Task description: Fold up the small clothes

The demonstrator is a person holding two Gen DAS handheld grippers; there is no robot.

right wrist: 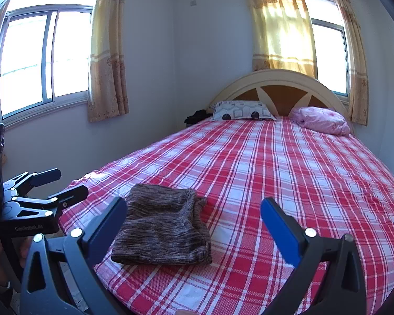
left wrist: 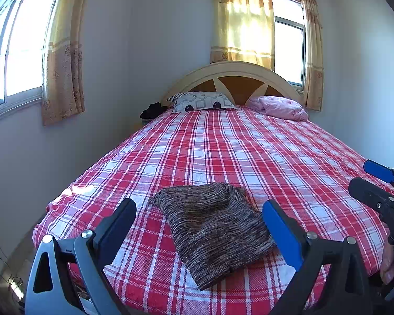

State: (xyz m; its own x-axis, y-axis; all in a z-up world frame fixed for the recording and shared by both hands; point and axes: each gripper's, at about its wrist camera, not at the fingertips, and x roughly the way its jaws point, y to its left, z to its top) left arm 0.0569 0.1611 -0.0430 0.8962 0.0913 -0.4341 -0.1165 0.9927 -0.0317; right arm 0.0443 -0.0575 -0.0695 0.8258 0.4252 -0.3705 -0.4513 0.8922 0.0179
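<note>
A folded brown-grey knitted garment (left wrist: 212, 228) lies flat on the red plaid bed (left wrist: 223, 147) near the foot edge. It also shows in the right wrist view (right wrist: 162, 225). My left gripper (left wrist: 199, 210) is open and empty, held above the near edge with the garment between its fingers in view. My right gripper (right wrist: 194, 207) is open and empty, just right of the garment. Each gripper shows in the other's view, the right one (left wrist: 375, 181) at the right edge and the left one (right wrist: 57, 183) at the left edge; both stand open.
A patterned pillow (left wrist: 202, 101) and a pink bundle (left wrist: 281, 107) lie by the arched headboard (left wrist: 233, 78). A dark pile (left wrist: 153, 110) sits left of the pillow. Walls with curtained windows run along the left and behind the bed. Cables lie on the floor at lower left.
</note>
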